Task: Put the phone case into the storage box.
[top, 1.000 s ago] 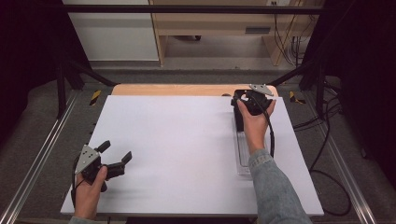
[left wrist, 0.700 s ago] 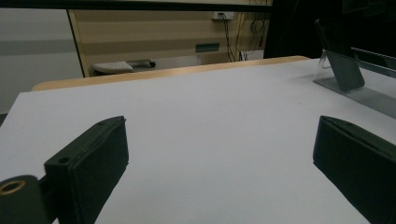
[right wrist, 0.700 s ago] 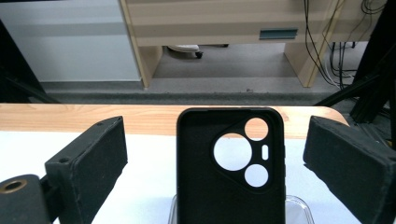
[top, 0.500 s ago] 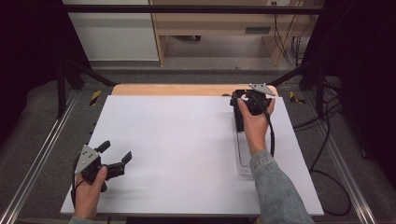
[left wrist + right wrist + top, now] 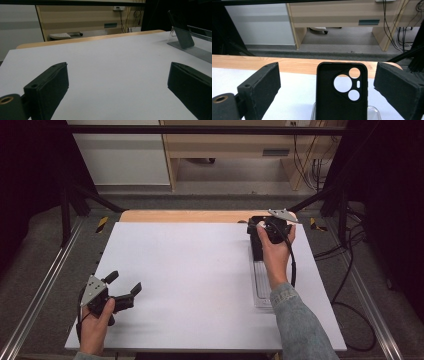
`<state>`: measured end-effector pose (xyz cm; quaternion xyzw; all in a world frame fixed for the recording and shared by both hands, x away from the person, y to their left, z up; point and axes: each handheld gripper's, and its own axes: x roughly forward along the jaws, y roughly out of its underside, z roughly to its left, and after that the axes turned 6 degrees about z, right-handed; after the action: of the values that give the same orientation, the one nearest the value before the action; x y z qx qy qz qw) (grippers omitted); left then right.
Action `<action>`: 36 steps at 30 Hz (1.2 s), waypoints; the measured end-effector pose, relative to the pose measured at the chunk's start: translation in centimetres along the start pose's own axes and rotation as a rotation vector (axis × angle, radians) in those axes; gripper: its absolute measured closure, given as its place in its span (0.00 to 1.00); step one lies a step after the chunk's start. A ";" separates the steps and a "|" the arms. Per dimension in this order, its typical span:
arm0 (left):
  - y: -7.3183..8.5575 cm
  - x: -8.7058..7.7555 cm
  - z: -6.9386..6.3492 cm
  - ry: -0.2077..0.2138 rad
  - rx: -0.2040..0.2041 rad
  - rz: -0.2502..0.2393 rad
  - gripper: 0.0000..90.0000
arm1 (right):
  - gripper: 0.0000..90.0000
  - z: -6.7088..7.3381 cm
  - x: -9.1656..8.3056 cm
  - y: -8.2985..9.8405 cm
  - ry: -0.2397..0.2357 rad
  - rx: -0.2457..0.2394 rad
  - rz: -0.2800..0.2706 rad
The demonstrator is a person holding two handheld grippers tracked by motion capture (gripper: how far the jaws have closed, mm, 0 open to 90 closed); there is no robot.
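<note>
A black phone case (image 5: 329, 100) with round camera cut-outs stands upright on a clear plastic stand (image 5: 372, 112). My right gripper (image 5: 327, 85) is open, one jaw on each side of the case with a gap on both sides. From above, the right gripper (image 5: 267, 227) sits at the far right of the white board over the case (image 5: 257, 249) and the stand (image 5: 261, 287). My left gripper (image 5: 125, 282) rests open near the front left corner with nothing between its jaws. In the left gripper view (image 5: 117, 82) the case (image 5: 181, 31) leans on the stand (image 5: 197, 51) far off to the right.
The white board (image 5: 200, 280) lies on a wooden table whose edge (image 5: 185, 216) shows at the back. Metal rails (image 5: 45, 285) run along both sides. Cables (image 5: 350, 270) lie on the floor at the right. A desk (image 5: 337, 15) stands beyond the table.
</note>
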<state>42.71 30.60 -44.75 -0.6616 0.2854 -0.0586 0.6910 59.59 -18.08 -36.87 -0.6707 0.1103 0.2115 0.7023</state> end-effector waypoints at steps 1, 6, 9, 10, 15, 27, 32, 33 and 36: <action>0.0 0.0 0.0 0.000 -0.001 -0.001 0.04 | 0.09 0.0 0.0 0.0 -0.003 -0.003 -0.003; 0.0 0.0 0.1 -0.001 -0.001 -0.002 0.04 | 0.09 0.2 -0.3 -0.1 -0.027 -0.003 -0.006; 0.0 0.0 0.1 -0.001 -0.002 -0.001 0.04 | 0.09 0.2 -0.4 -0.1 -0.037 -0.003 -0.005; 0.0 0.0 0.1 0.000 -0.002 -0.002 0.04 | 0.09 0.3 -0.5 -0.1 -0.040 -0.003 -0.004; 0.0 0.0 0.0 0.000 -0.002 0.000 0.04 | 0.10 0.2 -0.8 -0.3 -0.062 0.013 -0.003; 0.1 0.1 -0.2 0.004 -0.002 0.002 0.04 | 0.12 -0.2 -2.0 -0.6 -0.069 -0.003 -0.011; 0.1 0.1 -0.2 0.005 -0.001 0.003 0.04 | 0.12 -0.1 -2.5 -0.7 -0.080 -0.015 -0.015; 0.1 0.1 -0.2 0.005 -0.002 0.003 0.04 | 0.12 -0.1 -2.6 -0.8 -0.082 -0.015 -0.015; 0.1 0.0 -0.2 0.005 -0.004 0.003 0.04 | 0.13 0.0 -2.8 -0.8 -0.086 -0.021 -0.016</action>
<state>42.62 30.44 -44.83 -0.6625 0.2881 -0.0585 0.6890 57.47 -18.51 -34.89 -0.6691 0.0725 0.2354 0.7012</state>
